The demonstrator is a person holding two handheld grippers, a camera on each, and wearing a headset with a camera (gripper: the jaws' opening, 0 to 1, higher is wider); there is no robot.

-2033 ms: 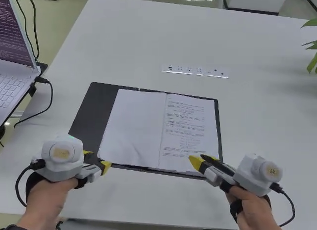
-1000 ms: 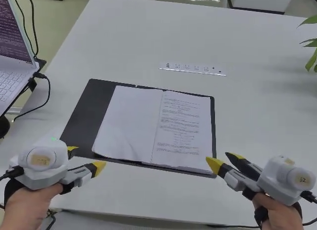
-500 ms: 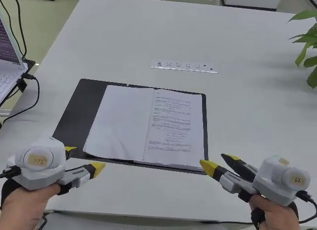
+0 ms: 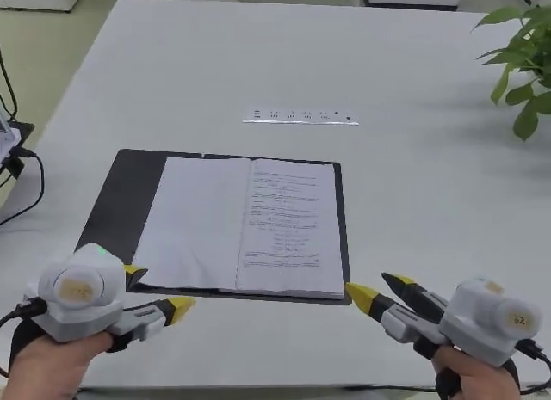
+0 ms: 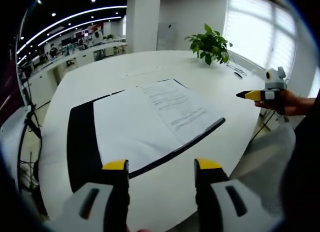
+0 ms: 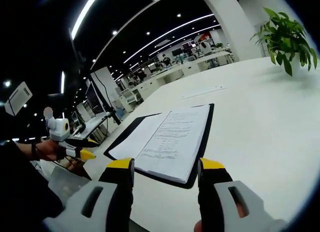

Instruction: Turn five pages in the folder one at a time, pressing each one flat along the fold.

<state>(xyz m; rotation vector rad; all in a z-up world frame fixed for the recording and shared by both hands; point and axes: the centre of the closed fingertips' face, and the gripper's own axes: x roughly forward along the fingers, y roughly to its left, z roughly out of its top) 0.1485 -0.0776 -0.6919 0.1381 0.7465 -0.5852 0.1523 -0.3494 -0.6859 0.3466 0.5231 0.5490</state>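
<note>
The black folder (image 4: 120, 211) lies open on the white bench (image 4: 430, 193), in the middle of the head view and a little left of centre. Its long axis runs left to right across the frame. The fold (image 4: 244, 224) runs from the top of the frame towards the bottom, leaning slightly to the left as it comes down. Left of the fold lies a blank white page (image 4: 194, 224), and right of it a printed page (image 4: 291, 224) whose lines of text run across, with their top towards the upper edge of the frame. Both pages lie flat. A strip of bare black cover shows at the folder's left end.

The left gripper (image 4: 157, 290) sits in the lower left of the head view, close to the folder's lower left corner. Its yellow-tipped fingers are spread and hold nothing. In the left gripper view they are short of the folder's near edge, over bare bench.

The right gripper (image 4: 376, 288) is in the lower right, just beside the folder's lower right corner. Its fingers are also spread and hold nothing, pointing up and to the left in the frame.

A socket strip (image 4: 300, 117) is set into the bench above the folder. A green plant (image 4: 516, 47) stands at the upper right, and a black cable (image 4: 26, 193) hangs at the left edge.
</note>
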